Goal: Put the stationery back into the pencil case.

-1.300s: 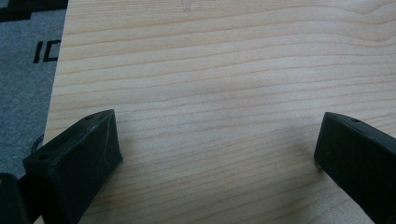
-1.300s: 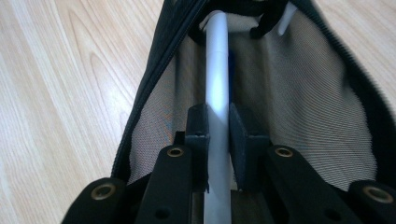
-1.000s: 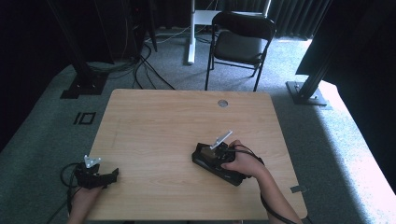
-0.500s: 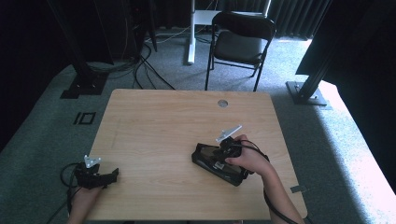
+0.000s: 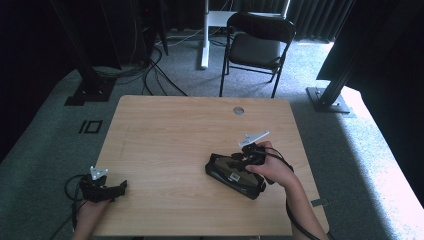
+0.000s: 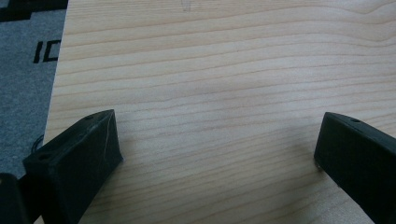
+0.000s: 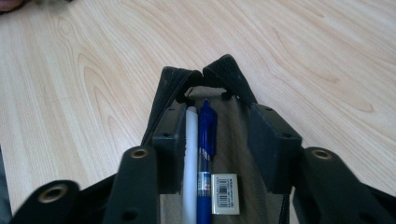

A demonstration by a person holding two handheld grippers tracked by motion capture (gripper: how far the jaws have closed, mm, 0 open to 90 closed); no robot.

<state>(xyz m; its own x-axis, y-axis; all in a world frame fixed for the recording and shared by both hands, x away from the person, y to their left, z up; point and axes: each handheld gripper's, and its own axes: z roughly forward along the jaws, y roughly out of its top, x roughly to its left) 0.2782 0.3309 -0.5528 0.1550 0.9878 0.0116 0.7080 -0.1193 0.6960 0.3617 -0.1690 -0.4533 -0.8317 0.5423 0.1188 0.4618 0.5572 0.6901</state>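
Low in the right gripper view, the bottom edge cuts off the white pen, the blue pen and the small eraser that lie side by side inside the open black pencil case, so their lower ends cannot be seen. The right gripper has its jaws dipped into the case mouth, one against the left wall and one near the right wall; they have just been opening, stand partly spread and pinch nothing, with the pens lying between them. The far tip of the case, where its two flaps meet, sits at the centre of that frame. Seen from the high view, the case lies right of centre on the tabletop, partly covered by the right hand and the right gripper, so its contents cannot be made out. At the lower left of that view, the left gripper rests at the tabletop's near edge, well apart from the case; in its own view the left gripper has jaws spread wide over bare wood. Beyond the tabletop, at the top of the high view, stand a black folding chair on grey carpet and a tangle of cables.
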